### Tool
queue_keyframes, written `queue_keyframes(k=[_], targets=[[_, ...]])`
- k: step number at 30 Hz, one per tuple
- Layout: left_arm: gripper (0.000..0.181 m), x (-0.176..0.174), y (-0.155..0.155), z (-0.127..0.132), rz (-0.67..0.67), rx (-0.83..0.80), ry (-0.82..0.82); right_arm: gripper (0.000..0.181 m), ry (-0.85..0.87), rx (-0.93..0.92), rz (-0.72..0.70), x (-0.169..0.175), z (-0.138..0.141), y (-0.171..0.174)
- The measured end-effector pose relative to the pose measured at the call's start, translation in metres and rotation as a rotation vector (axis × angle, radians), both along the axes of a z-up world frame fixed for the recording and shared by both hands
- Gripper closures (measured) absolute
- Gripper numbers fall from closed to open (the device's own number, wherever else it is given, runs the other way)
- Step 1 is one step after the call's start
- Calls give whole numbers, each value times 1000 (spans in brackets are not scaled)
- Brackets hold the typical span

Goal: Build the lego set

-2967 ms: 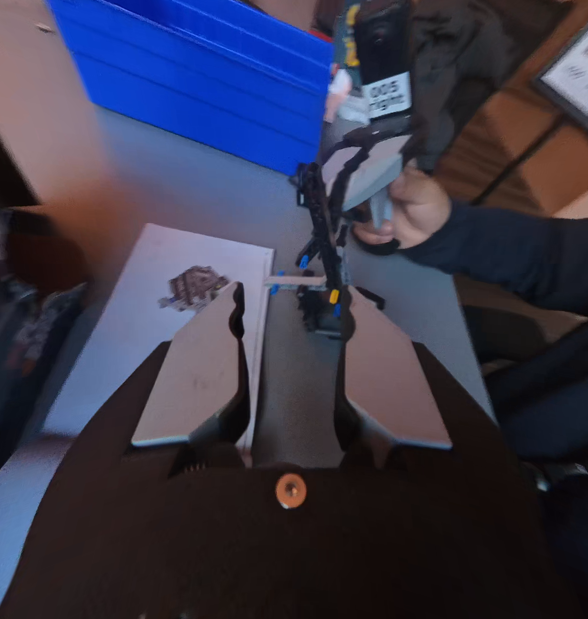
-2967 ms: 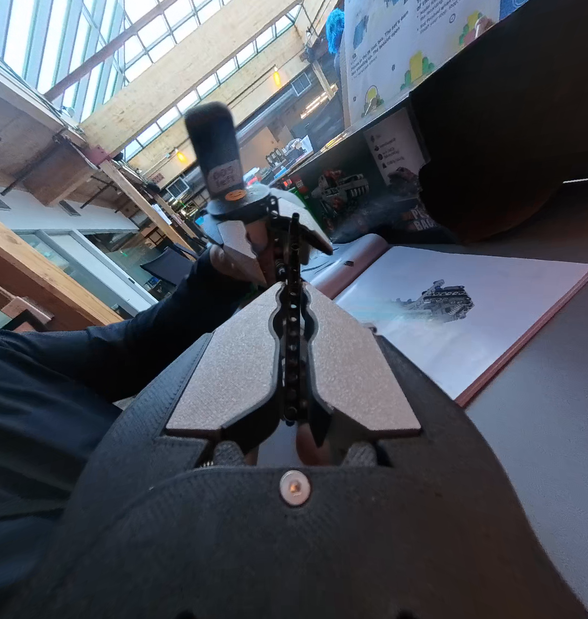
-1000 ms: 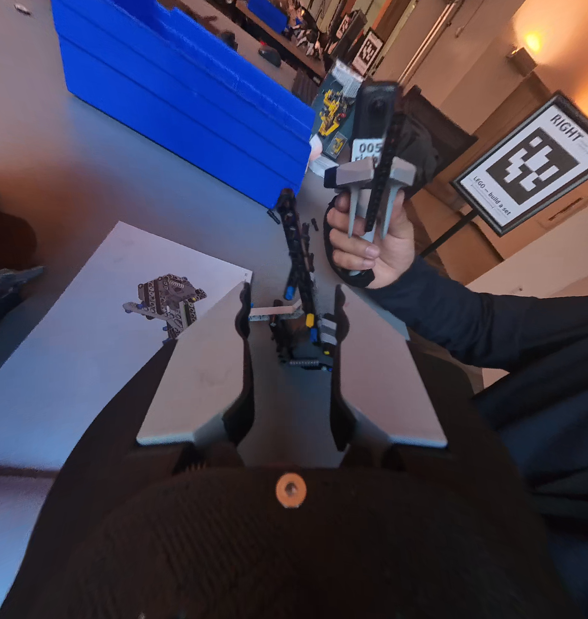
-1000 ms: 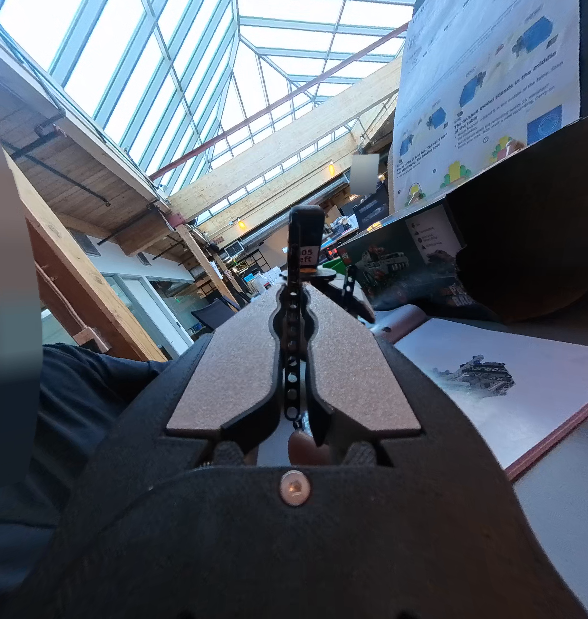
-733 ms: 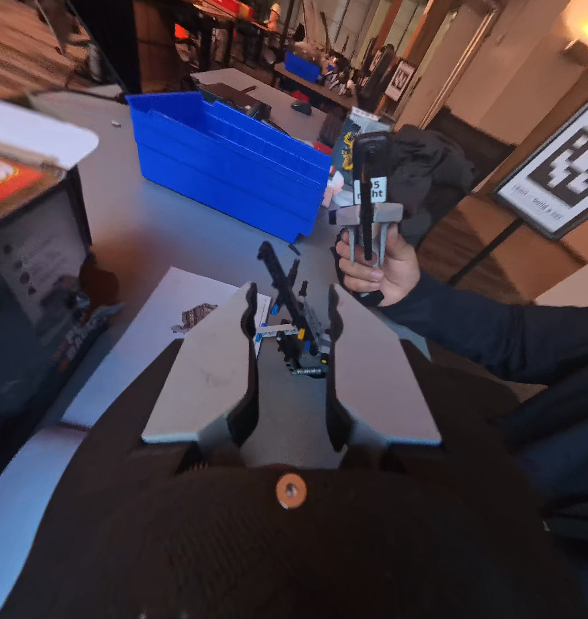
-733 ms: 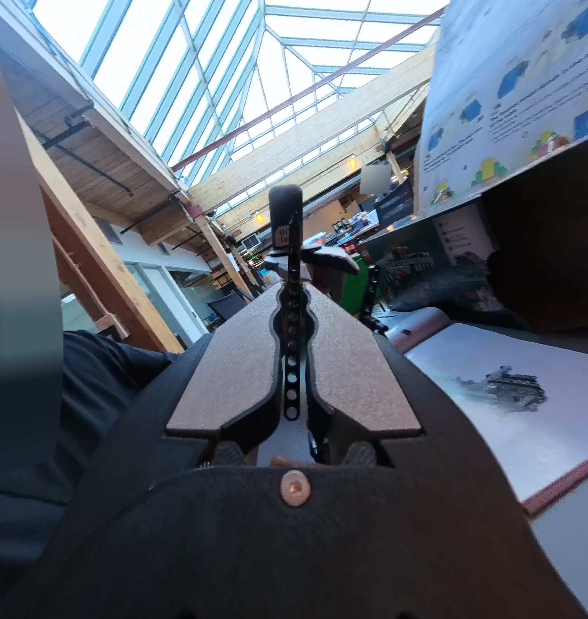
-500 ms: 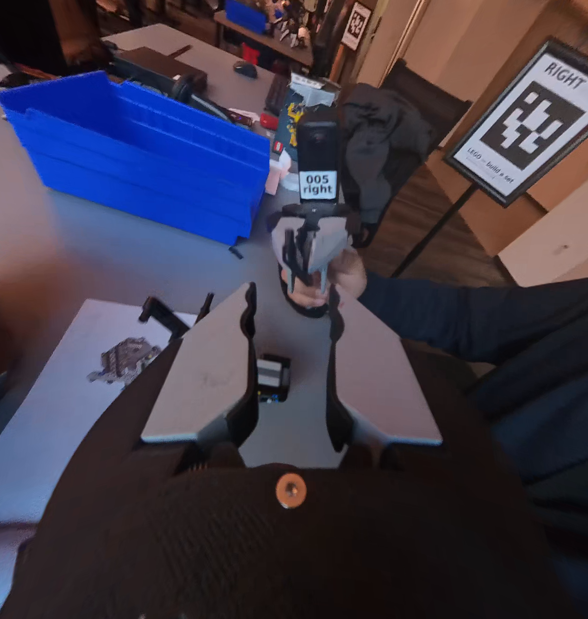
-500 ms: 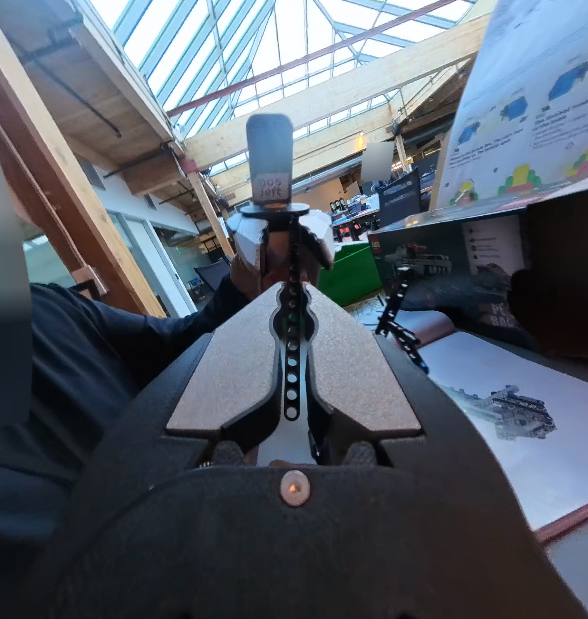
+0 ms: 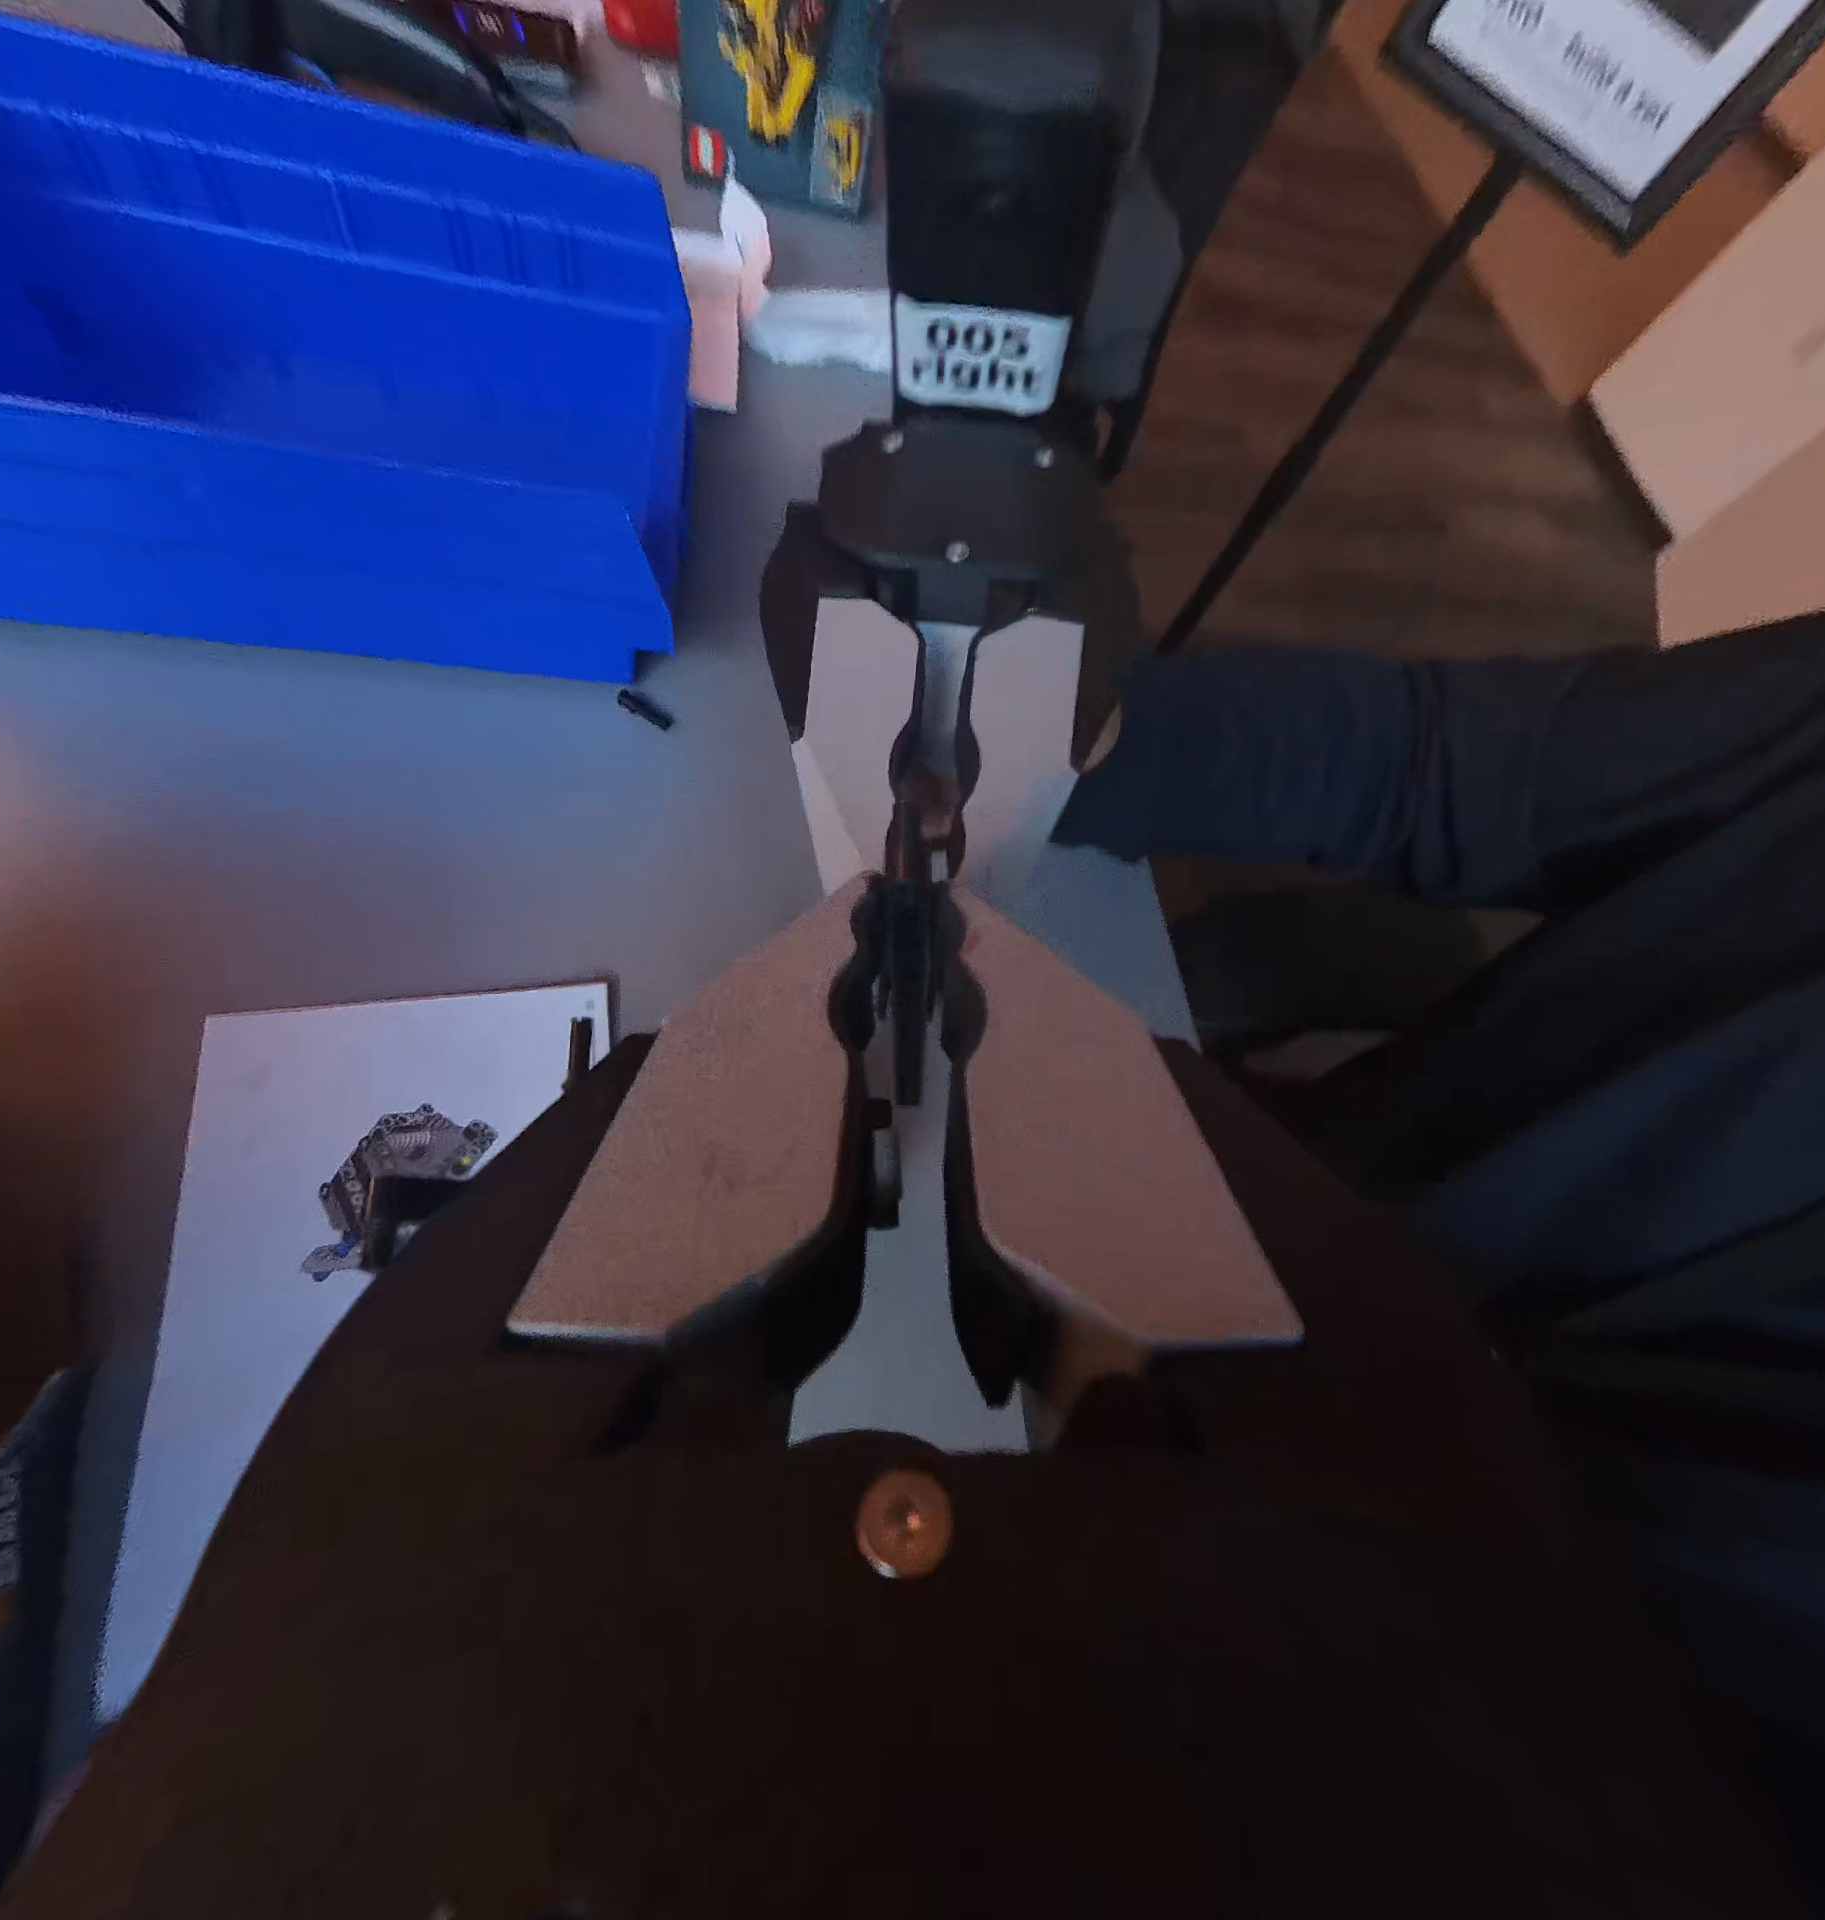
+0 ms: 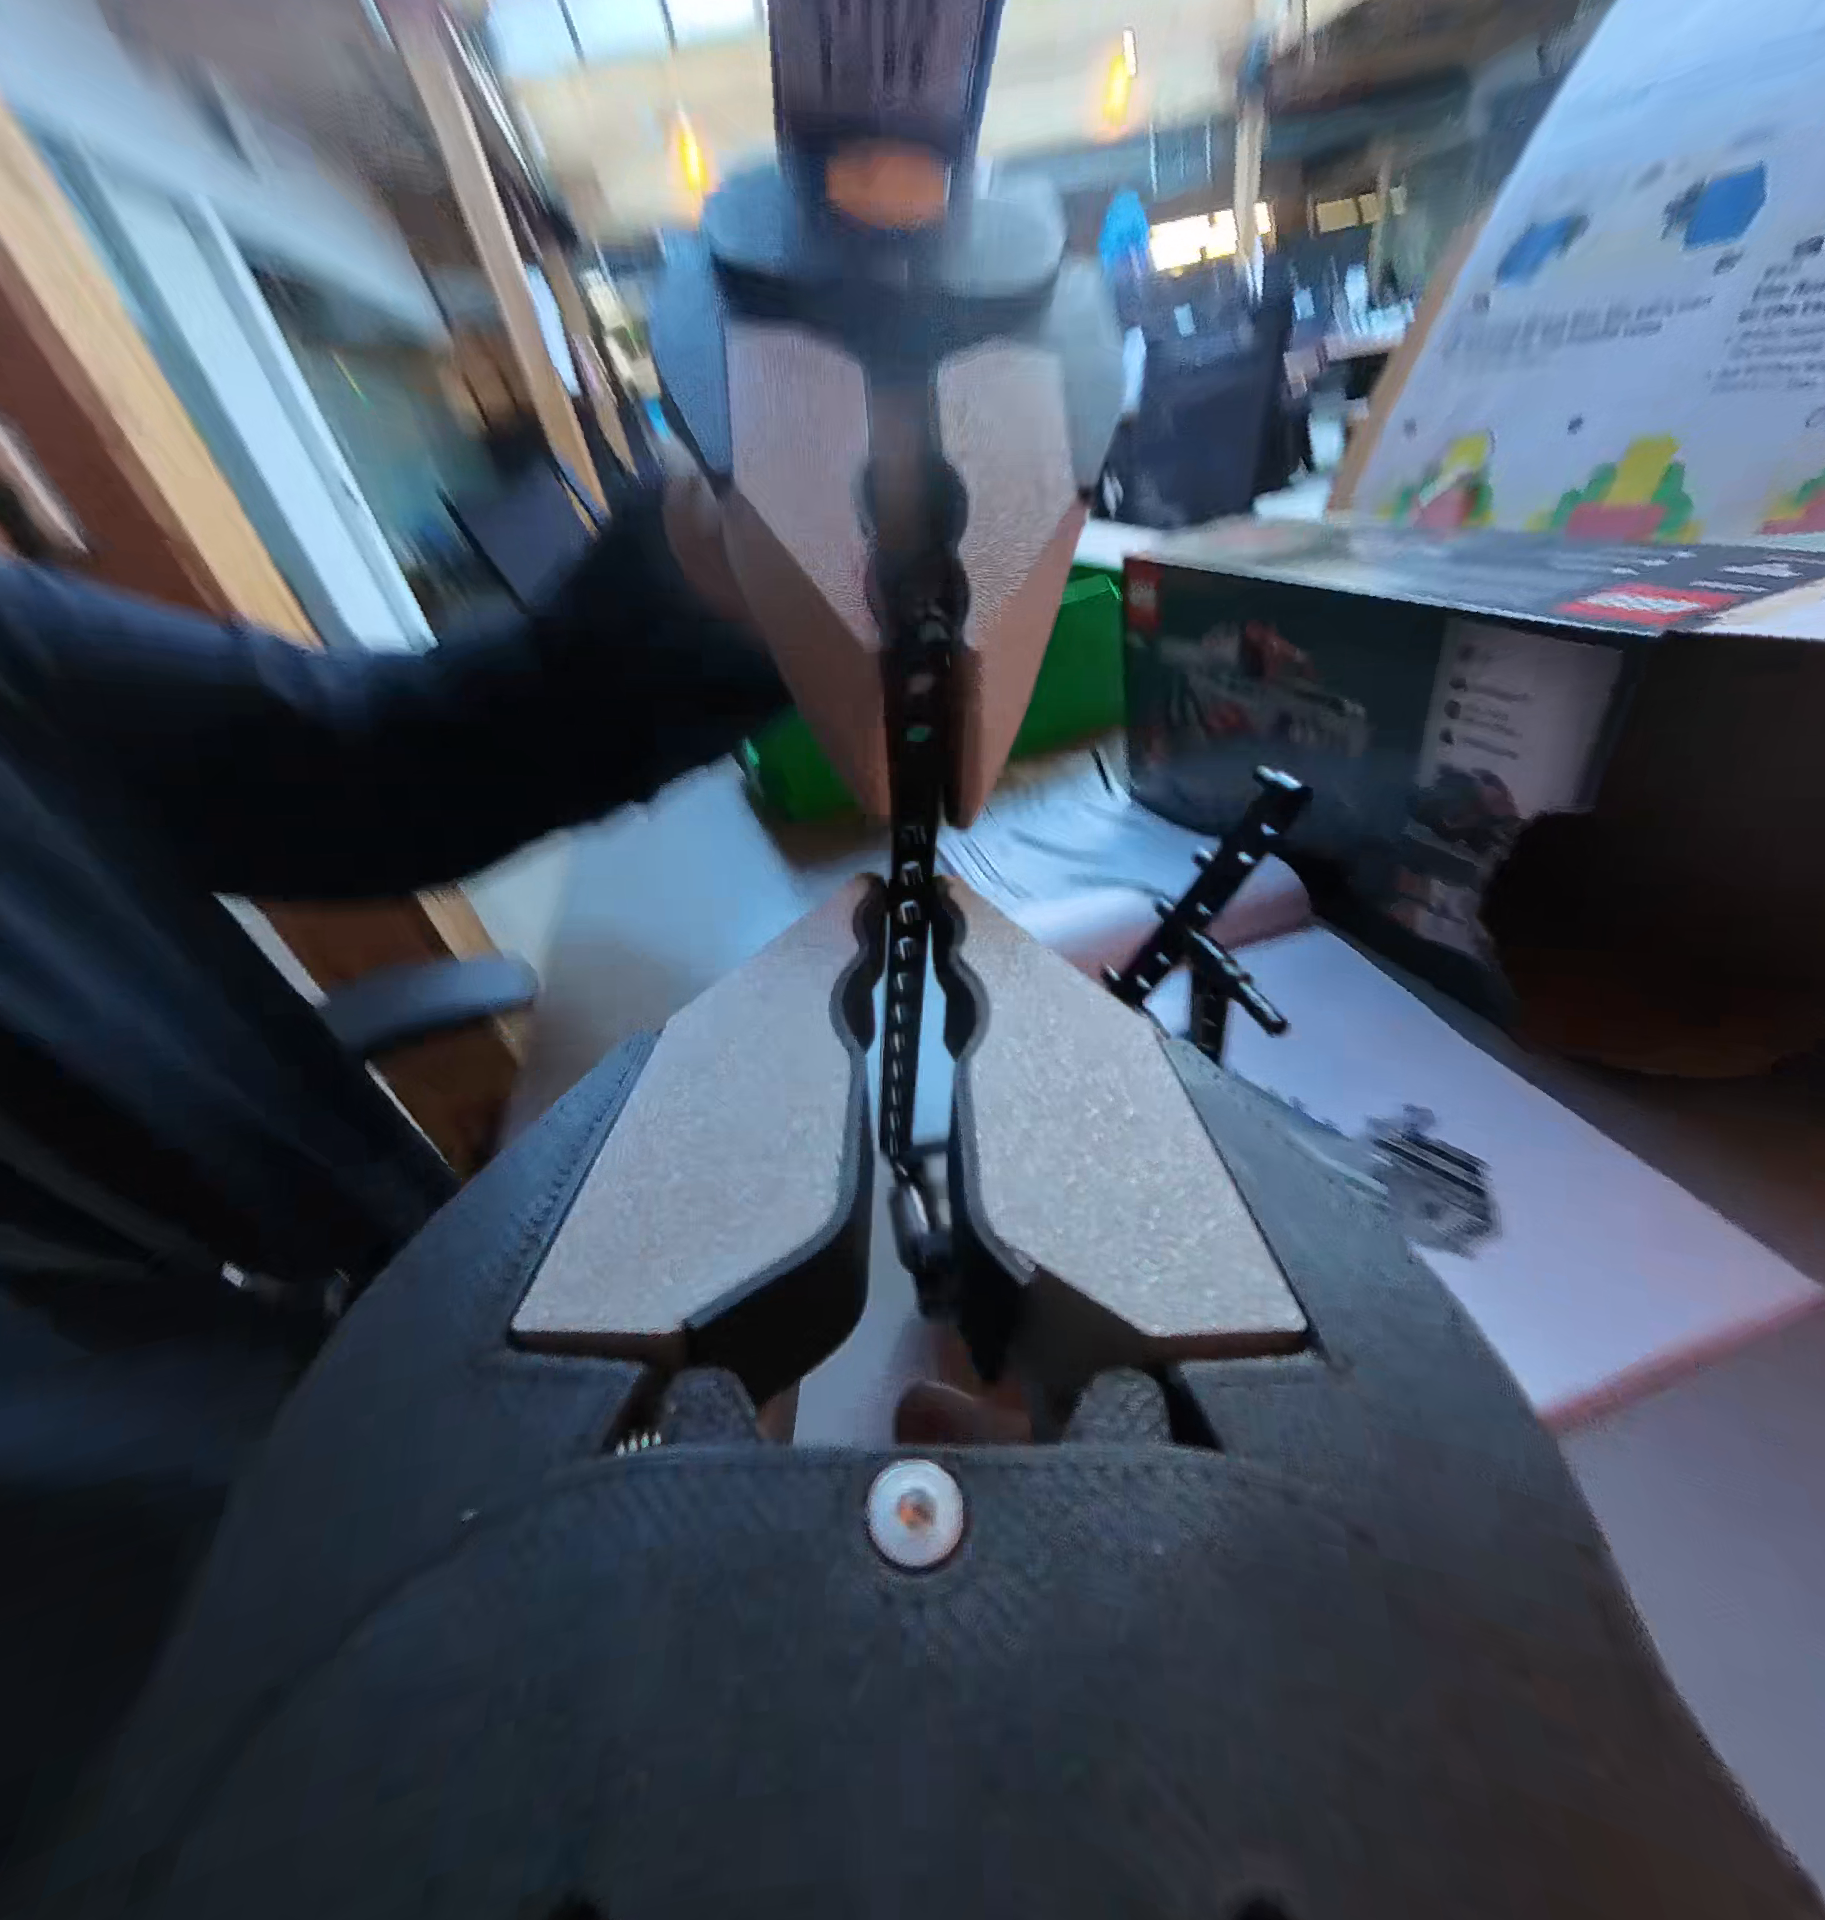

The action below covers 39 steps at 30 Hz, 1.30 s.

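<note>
Grippers meet nose to nose — your left gripper [image 9: 906, 914] and right gripper [image 10: 906, 904] both clamp one black holed beam [image 10: 908, 935], lengthwise between them.

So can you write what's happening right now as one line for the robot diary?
left gripper: shut on black lego beam | right gripper: shut on same beam | grippers tip to tip above table | instruction booklet open

both the right hand-held gripper [image 10: 910, 914] and left hand-held gripper [image 10: 913, 805] pinch one black lego beam [image 10: 910, 935].

Dim, motion-blurred wide-angle views with edge distortion; bright daylight glare behind, right wrist view.
</note>
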<state>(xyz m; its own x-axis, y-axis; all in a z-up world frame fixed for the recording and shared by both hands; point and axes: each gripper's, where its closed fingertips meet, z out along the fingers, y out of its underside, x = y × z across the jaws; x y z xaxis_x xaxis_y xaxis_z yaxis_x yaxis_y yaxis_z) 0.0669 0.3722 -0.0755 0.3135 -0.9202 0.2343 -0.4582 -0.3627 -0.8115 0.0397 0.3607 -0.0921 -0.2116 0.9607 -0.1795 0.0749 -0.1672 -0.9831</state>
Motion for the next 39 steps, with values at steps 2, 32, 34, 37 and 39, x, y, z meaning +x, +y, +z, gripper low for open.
queue_keyframes(k=[2, 32, 34, 37, 39], targets=[[176, 3, 6, -3, -4, 21, 50, 175, -47, 46, -33, 0, -2, 6], [146, -81, 36, -36, 405, 38, -95, 177, -127, -344, 27, 7, -38, 77], [144, -79, 39, -48, 395, -25, -140, 177, -134, -368, 48, 3, -41, 77], [145, -72, 44, -56, 353, -92, -235, 177, -172, -377, 56, -2, -48, 75], [146, -69, 46, -62, 328, -122, -253, 177, -170, -408, 75, -4, -48, 74]])
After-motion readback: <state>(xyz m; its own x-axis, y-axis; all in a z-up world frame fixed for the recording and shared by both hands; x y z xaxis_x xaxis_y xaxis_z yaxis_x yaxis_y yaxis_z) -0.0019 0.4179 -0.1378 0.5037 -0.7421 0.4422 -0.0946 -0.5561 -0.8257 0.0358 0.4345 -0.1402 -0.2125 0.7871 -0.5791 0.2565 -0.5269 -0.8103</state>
